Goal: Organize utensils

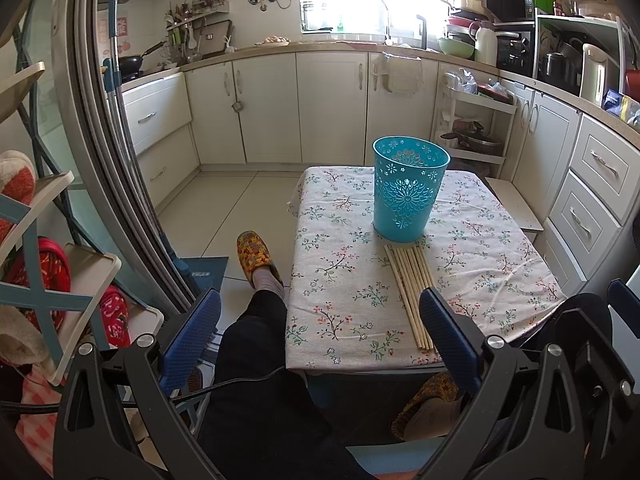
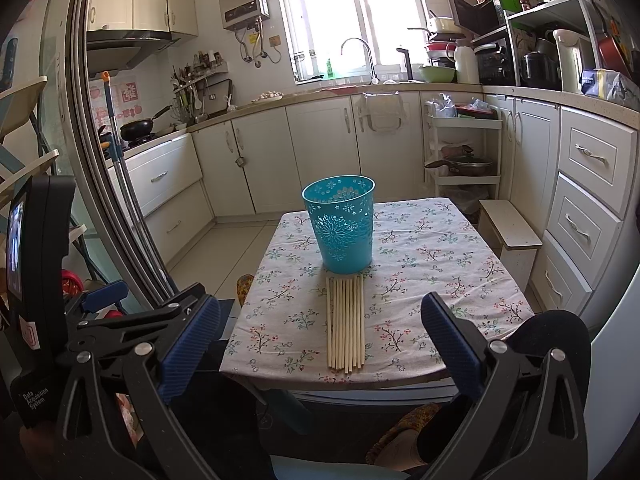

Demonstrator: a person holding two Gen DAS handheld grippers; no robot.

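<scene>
1. On the small table (image 2: 460, 248), which is covered with a flowered cloth, stands a turquoise cup (image 2: 340, 224) with cut-out patterns; it is upright and its mouth is open to the top
2. Just in front of the cup lies a bundle of pale wooden chopsticks (image 2: 346, 324), side by side and flat on the cloth; their far ends are close to the foot of the cup, and their near ends are close to the front edge of the table
3. Left gripper (image 1: 320, 344) is held low before the table, its jaws wide apart and holding nothing
4. Right gripper (image 2: 320, 348) is also before the table edge, jaws wide apart and holding nothing, and the chopsticks appear between its two blue fingers (image 2: 192, 348)
5. Under the table a patterned slipper (image 1: 256, 254) is on the tiled floor
</scene>
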